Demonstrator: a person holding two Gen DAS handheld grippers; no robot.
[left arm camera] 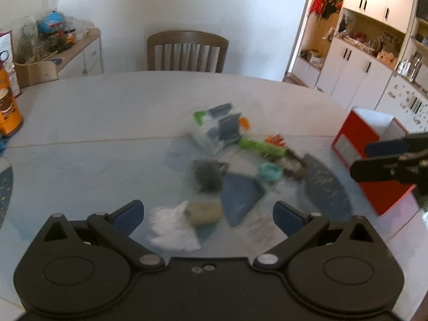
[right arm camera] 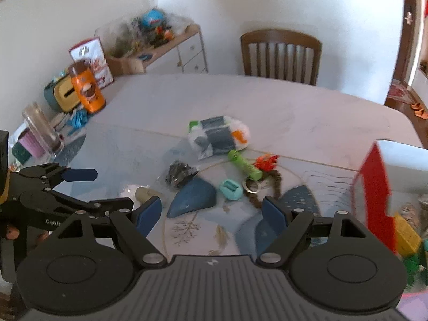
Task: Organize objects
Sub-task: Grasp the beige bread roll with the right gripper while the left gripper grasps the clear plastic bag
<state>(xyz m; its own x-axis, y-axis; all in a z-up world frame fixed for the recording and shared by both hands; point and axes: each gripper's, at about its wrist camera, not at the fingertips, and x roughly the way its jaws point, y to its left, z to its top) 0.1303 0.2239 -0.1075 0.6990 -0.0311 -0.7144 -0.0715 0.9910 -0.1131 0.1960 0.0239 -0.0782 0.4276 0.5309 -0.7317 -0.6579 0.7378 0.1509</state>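
Clutter mid-table (right arm camera: 267, 101): both claws, left gripper (left arm camera: 208, 215) and right gripper (right arm camera: 212, 214), gape wide, empty. Blurred, possibly crinkly white plastic bag (left arm camera: 171, 230) could slip; teal round holder (right arm camera: 231, 189) could get knocked toward red cardboard box (right arm camera: 374, 187).

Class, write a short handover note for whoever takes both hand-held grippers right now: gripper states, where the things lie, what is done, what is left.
Left hand-held gripper: open, empty, above the near clutter.
Right hand-held gripper: open, empty.
Loose on the table: clear bag, green tube, teal piece, black bundle, blue shell.
Red box stands at the right, with some items inside.
Done: nothing in hand.
Left: the whole pile, likely bound for the box.
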